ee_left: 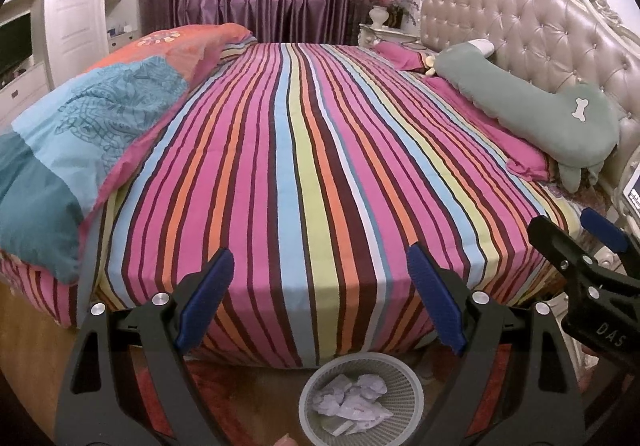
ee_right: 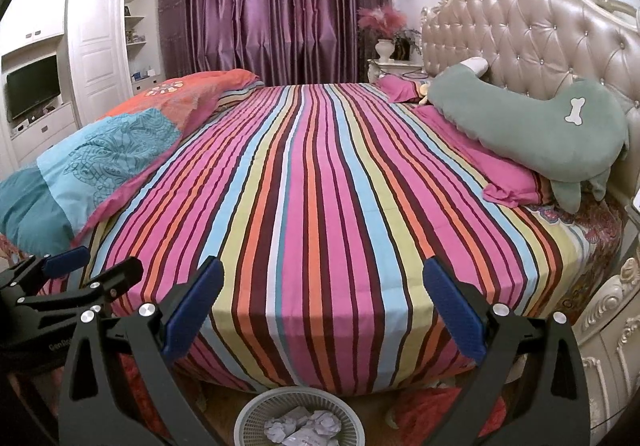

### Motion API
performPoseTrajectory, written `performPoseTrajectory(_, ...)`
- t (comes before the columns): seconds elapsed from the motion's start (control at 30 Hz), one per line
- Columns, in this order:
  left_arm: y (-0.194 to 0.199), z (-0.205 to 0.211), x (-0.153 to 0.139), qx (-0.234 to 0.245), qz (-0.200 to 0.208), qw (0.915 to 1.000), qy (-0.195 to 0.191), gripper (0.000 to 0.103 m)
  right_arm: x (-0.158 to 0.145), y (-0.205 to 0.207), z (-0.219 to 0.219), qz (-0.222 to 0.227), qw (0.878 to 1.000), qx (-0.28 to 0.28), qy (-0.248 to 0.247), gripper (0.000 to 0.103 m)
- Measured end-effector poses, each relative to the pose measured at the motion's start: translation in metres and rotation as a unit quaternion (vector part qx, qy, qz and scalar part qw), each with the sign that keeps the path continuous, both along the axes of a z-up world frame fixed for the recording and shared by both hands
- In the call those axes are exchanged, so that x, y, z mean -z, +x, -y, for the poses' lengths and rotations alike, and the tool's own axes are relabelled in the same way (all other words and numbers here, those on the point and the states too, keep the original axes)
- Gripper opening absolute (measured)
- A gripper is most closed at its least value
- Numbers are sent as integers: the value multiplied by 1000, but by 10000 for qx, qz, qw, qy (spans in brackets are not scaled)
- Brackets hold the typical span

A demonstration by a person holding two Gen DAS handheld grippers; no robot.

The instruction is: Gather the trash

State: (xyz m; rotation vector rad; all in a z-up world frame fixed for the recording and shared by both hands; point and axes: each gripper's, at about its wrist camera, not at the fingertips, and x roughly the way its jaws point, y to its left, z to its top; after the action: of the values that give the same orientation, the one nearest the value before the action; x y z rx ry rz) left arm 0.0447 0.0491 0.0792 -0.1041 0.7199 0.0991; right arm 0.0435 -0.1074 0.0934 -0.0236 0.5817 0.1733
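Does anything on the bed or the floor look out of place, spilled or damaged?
Nothing stands out. The crumpled paper lies inside the wastebasket on the floor at the bed's edge, none spilled in view. The striped sheet is smooth and bare. Both the left gripper and right gripper are open and hold nothing.

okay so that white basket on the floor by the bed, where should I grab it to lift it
Grip the rim of the basket, coming straight down from above with one finger inside and one outside. It stands upright and open-topped, its thin rim exposed all round, and the crumpled paper sits below the rim.
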Motion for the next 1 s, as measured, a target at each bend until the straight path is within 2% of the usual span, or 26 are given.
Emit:
performPoseTrajectory(0.5,-2,-1,-7,-149,128,9995,235,86,1,3,0,-43,10000,19,-18,96)
performPoseTrajectory(0.6,-2,0,-9,-230,176,9990,350,94,1,4,-1,-50,10000,8,-30,96)
performPoseTrajectory(0.73,-2,-2,-14,-205,276,9993,160,94,2,5,-1,-60,10000,7,-24,96)
performPoseTrajectory(0.87,-2,0,-18,-261,353,9984,343,94,4,4,-1,-92,10000,11,-12,96)
performPoseTrajectory(1.0,-1,1,-19,-206,253,9988,373,94,4,4,1,-101,9999,13,29,96)
